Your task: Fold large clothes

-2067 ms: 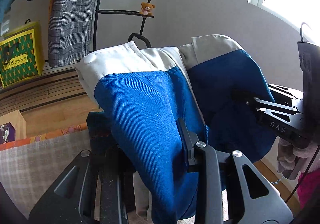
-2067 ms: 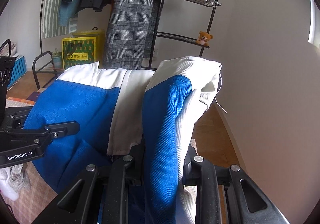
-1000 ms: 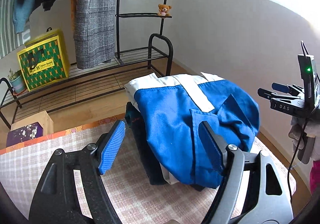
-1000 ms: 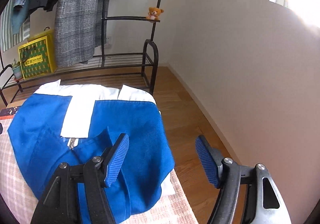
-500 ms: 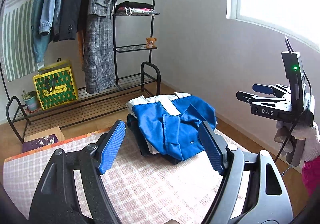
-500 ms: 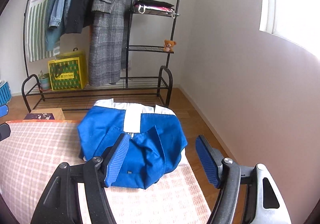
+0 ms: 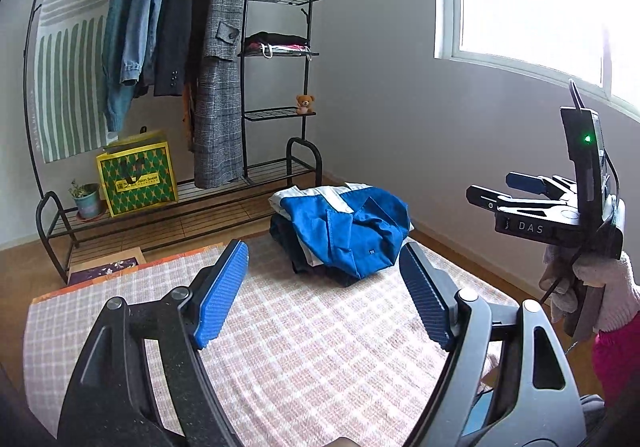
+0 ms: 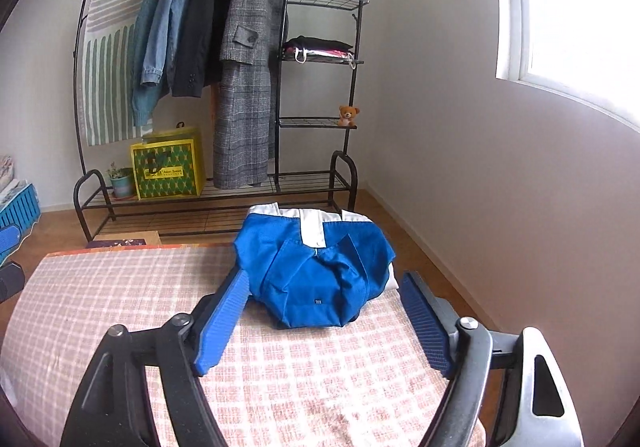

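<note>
Finishing the fold — blue jacket [image 8: 316, 275] stacked ahead of both jaws, spread wide, empty; right's just opened further — next garment needed.

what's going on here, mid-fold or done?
Looks done. A person holds a tool in each hand; the left tool and right tool are both open and empty, and the right one's jaws have just been opening wider. The folded blue and white jacket sits on a darker garment at the far end of the checked cloth.
</note>
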The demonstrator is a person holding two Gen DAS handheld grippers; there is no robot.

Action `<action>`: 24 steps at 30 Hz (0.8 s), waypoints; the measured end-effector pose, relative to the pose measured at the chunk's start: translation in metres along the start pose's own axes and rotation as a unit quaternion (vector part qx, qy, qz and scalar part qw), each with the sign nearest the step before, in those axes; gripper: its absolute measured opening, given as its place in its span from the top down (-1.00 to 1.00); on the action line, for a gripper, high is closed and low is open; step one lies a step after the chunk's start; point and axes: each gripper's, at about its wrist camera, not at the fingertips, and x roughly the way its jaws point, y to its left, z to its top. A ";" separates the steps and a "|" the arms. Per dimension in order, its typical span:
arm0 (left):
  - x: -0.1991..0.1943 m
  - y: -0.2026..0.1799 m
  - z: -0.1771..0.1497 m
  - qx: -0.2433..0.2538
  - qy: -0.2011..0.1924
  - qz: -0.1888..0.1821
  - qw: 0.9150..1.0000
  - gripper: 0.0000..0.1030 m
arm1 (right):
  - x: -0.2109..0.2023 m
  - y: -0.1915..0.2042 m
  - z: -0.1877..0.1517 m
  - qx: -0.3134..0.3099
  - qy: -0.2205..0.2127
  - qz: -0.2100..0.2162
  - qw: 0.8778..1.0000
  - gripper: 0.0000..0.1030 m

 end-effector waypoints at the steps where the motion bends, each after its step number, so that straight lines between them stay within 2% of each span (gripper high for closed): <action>1: -0.006 0.002 -0.004 -0.003 -0.002 -0.001 1.000 -0.62 | -0.006 0.005 -0.003 -0.002 -0.003 -0.001 1.000 -0.65; 7: -0.024 0.007 -0.025 -0.009 -0.005 0.003 1.000 -0.67 | -0.030 0.026 -0.029 0.005 -0.009 0.009 1.000 -0.67; 12: -0.024 0.011 -0.042 -0.023 0.000 0.000 1.000 -0.82 | -0.030 0.035 -0.046 0.010 -0.020 -0.005 1.000 -0.84; 15: -0.022 0.010 -0.050 -0.013 0.003 0.014 1.000 -0.92 | -0.029 0.037 -0.054 0.017 -0.025 -0.005 1.000 -0.86; 18: -0.018 0.010 -0.057 0.001 0.004 0.035 0.999 -0.94 | -0.025 0.038 -0.060 0.023 -0.034 -0.011 0.999 -0.99; 24: -0.013 0.012 -0.061 0.008 0.007 0.056 0.998 -1.00 | -0.019 0.044 -0.066 0.016 -0.035 -0.011 0.999 -0.99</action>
